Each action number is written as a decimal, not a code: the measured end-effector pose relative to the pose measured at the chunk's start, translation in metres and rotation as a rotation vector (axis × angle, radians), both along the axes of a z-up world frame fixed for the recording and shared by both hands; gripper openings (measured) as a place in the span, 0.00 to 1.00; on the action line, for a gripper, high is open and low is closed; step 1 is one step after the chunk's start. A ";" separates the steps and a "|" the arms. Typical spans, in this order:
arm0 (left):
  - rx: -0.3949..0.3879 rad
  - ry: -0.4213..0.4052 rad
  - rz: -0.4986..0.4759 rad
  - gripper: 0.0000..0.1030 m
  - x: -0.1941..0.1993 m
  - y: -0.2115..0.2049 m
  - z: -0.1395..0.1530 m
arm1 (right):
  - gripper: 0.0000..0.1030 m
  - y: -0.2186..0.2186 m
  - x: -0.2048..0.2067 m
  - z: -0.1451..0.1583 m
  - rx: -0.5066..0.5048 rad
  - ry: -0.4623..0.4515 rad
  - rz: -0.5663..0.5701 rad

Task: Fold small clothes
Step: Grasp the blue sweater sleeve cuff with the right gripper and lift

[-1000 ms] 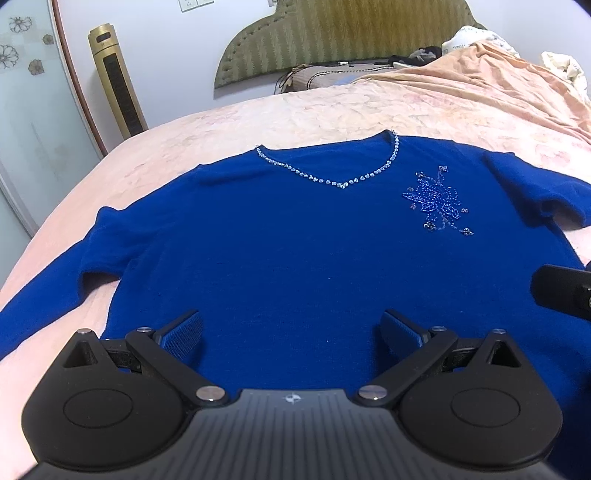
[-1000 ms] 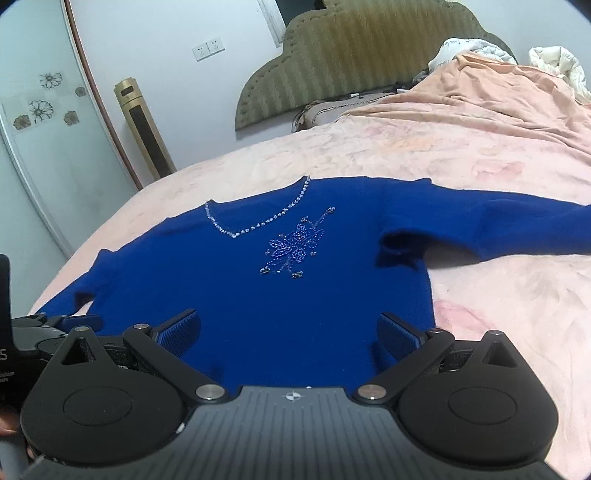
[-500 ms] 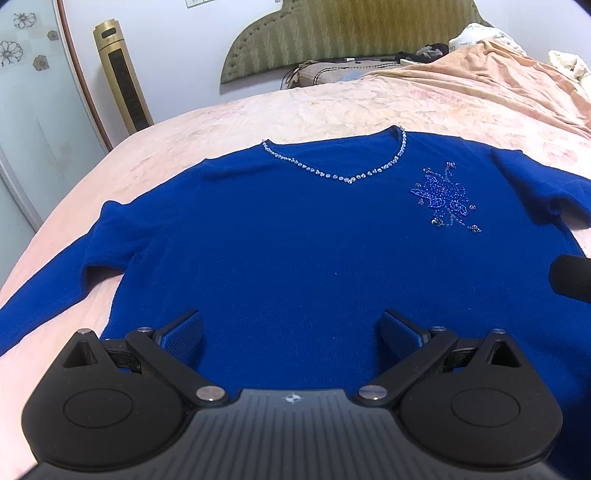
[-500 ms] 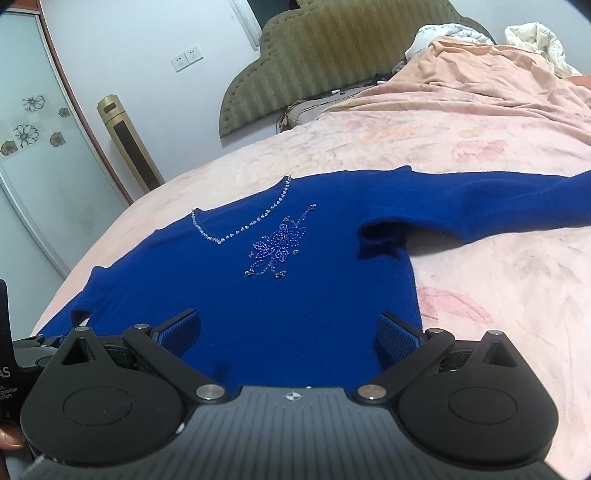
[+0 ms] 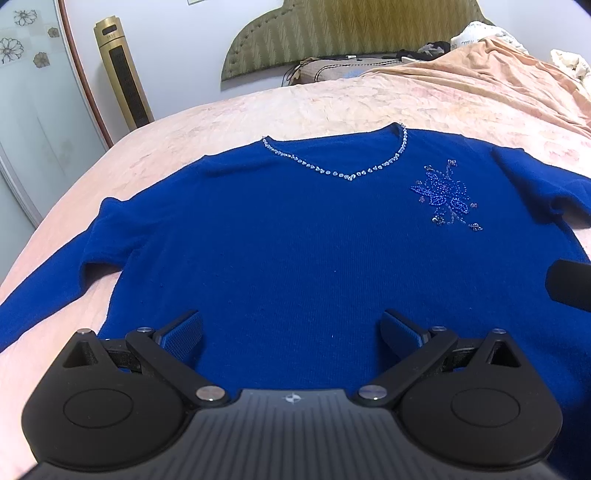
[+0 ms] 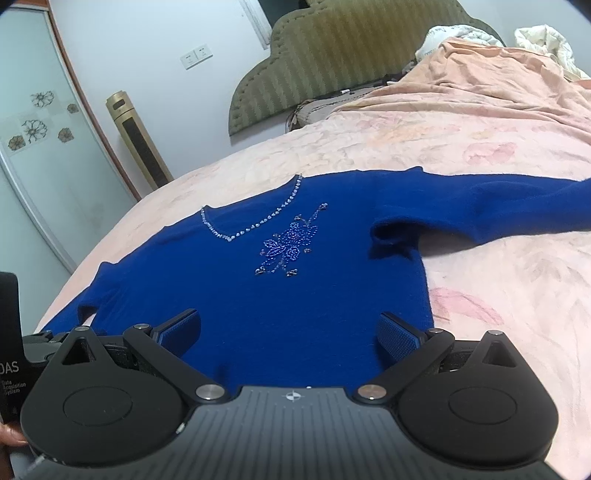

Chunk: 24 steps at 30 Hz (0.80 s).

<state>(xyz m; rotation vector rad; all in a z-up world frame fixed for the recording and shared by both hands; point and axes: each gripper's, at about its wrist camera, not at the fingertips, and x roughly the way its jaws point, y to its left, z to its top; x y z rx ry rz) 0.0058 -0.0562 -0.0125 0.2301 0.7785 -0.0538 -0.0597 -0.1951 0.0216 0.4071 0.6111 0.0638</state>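
Note:
A royal-blue long-sleeved sweater (image 5: 295, 236) lies flat, front up, on the pink bed, with a beaded V-neck (image 5: 343, 173) and a beaded flower (image 5: 447, 195) on its chest. It also shows in the right wrist view (image 6: 295, 288), its right sleeve (image 6: 517, 206) stretched out to the right. My left gripper (image 5: 291, 332) is open and empty over the sweater's lower hem. My right gripper (image 6: 290, 330) is open and empty over the hem's right part, its right finger (image 6: 397, 338) near the sweater's side edge.
The pink floral bedspread (image 5: 314, 107) surrounds the sweater. An olive headboard (image 5: 351, 33) and pillows stand at the back, with a rumpled peach blanket (image 6: 498, 74) at the back right. A gold tower fan (image 5: 122, 74) and a glass door (image 5: 33, 122) stand to the left.
Both grippers have lifted and drawn slightly back, so the sweater sits lower and further in each view. The jaws have stayed open. The sweater has not moved.

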 end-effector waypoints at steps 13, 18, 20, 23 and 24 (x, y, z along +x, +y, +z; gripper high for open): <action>-0.023 -0.014 -0.080 1.00 -0.004 -0.029 0.009 | 0.99 -0.040 -0.009 -0.004 -0.026 0.003 -0.127; -0.007 -0.004 -0.101 1.00 -0.003 -0.034 0.004 | 0.98 -0.089 -0.023 -0.007 -0.047 -0.013 -0.277; -0.011 0.009 -0.094 1.00 0.000 -0.033 0.002 | 0.98 -0.116 -0.030 -0.009 -0.060 -0.010 -0.371; -0.022 0.023 -0.089 1.00 0.002 -0.031 0.001 | 0.95 -0.163 -0.043 -0.016 0.002 -0.009 -0.533; -0.020 0.023 -0.089 1.00 0.001 -0.032 0.000 | 0.92 -0.181 -0.047 -0.020 0.054 -0.011 -0.590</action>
